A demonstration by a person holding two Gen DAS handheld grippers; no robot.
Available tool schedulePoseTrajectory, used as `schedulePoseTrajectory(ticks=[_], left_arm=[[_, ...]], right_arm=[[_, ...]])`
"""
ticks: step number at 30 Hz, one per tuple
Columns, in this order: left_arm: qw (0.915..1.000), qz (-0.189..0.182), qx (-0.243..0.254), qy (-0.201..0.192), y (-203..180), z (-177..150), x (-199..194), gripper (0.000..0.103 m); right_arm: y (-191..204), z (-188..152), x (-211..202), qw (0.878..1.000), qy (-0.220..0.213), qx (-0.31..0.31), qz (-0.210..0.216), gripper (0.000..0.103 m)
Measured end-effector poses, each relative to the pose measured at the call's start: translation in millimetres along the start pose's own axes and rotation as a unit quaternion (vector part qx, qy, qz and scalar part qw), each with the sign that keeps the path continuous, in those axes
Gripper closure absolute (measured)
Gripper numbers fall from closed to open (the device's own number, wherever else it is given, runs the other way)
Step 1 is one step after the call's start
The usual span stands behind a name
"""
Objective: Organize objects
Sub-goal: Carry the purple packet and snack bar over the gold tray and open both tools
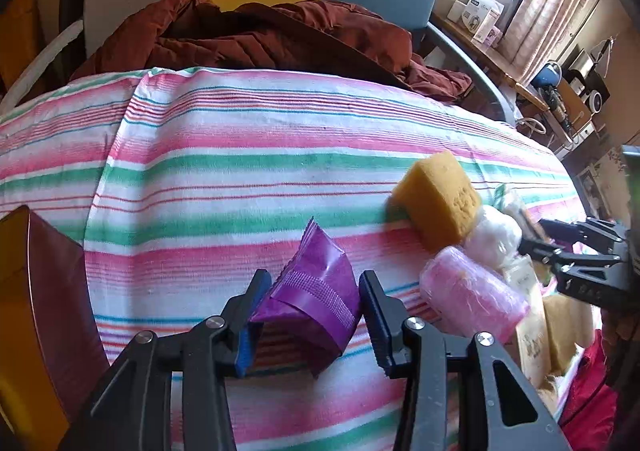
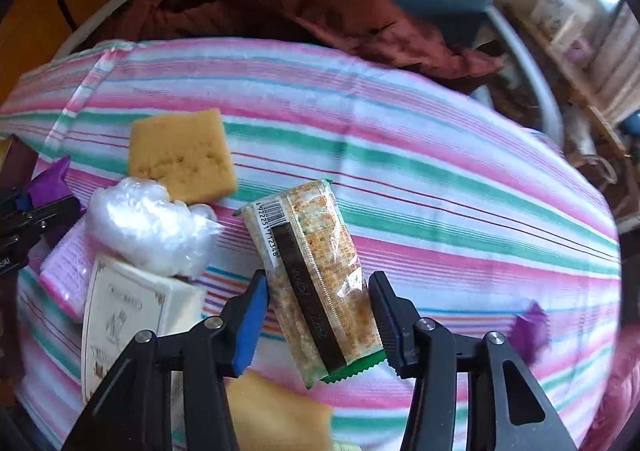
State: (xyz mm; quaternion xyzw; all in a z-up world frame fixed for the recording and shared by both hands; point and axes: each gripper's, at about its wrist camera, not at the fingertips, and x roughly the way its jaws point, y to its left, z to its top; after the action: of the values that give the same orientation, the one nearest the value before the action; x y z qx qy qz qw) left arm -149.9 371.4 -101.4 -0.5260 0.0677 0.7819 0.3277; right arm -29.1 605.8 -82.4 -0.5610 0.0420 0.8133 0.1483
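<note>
Two grippers work over a striped cloth [image 1: 248, 155] of pink, green and white bands. The left gripper [image 1: 314, 315] is pinched on a purple packet [image 1: 316, 291], both pads pressing its crumpled sides, and the packet stands tilted between them with its sealed top pointing up and away. To its right lie a yellow sponge [image 1: 436, 199], a white bundle in clear wrap [image 1: 494, 241] and a pink wrapped roll [image 1: 472, 293] — the three touch one another in a line running toward the cloth's near edge. The right gripper [image 1: 532, 239] shows at the right edge of the left wrist view, just beside that group.

In the right wrist view the right gripper [image 2: 318, 315] straddles a clear-wrapped snack bar [image 2: 316, 275] with a barcode and a dark strip along its length. The bar lies flat on the cloth, tilted, its green-edged end nearest the camera. The blue pad on the left touches or nearly touches the wrapper, while the other pad stands just beside it — whether they truly clamp it I cannot tell. A cream box [image 2: 128, 315] with printed lettering sits to the left, partly under the white bundle, and a second yellow sponge [image 2: 276, 415] lies below the bar
</note>
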Motion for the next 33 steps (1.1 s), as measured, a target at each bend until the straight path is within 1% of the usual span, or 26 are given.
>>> schedulePoseTrajectory(ticks=[3,5,7,9,13,16,21,24,27,30,33], left_arm=[[0.9997,-0.016,0.004,-0.020,-0.6,-4.7,-19.7,0.059],[0.9990,-0.023,0.015,-0.036,-3.3,-8.3,-38.5,0.059],[0.9984,-0.031,0.015,-0.045,-2.8,-12.5,-55.8,0.059],[0.9979,-0.037,0.013,-0.053,-0.5,-19.1,-74.9,0.059],[0.9969,-0.034,0.007,-0.071,9.2,-32.4,-110.0,0.059],[0.9962,-0.028,-0.007,-0.082,26.9,-46.0,-136.5,0.058],[0.9943,0.002,-0.027,-0.103,67.0,-71.3,-171.2,0.058],[0.9924,0.023,-0.048,-0.111,102.8,-86.1,-187.3,0.058],[0.9910,0.038,-0.069,-0.109,138.1,-98.3,-199.0,0.058],[0.9893,0.052,-0.083,-0.108,167.1,-110.1,-207.4,0.058],[0.9890,0.051,-0.091,-0.105,187.1,-123.2,-212.9,0.058]], right_arm=[[-4.9,-9.7,-27.8,0.999,-0.033,0.017,-0.008,0.052],[-5.1,-17.6,-49.1,0.998,-0.058,0.029,-0.002,0.052],[0.6,-22.3,-69.9,0.996,-0.081,0.038,0.003,0.052],[10.0,-22.3,-85.9,0.994,-0.100,0.041,0.019,0.052],[51.2,-28.0,-119.5,0.988,-0.136,0.028,0.063,0.052],[92.2,-33.5,-136.6,0.984,-0.151,0.007,0.099,0.052],[165.9,-39.3,-144.8,0.975,-0.152,-0.026,0.157,0.052],[204.6,-40.3,-143.3,0.970,-0.145,-0.039,0.191,0.052],[242.4,-37.8,-138.9,0.965,-0.135,-0.049,0.221,0.052],[277.8,-33.1,-131.1,0.963,-0.121,-0.060,0.234,0.052],[306.9,-25.9,-120.0,0.962,-0.104,-0.067,0.242,0.052]])
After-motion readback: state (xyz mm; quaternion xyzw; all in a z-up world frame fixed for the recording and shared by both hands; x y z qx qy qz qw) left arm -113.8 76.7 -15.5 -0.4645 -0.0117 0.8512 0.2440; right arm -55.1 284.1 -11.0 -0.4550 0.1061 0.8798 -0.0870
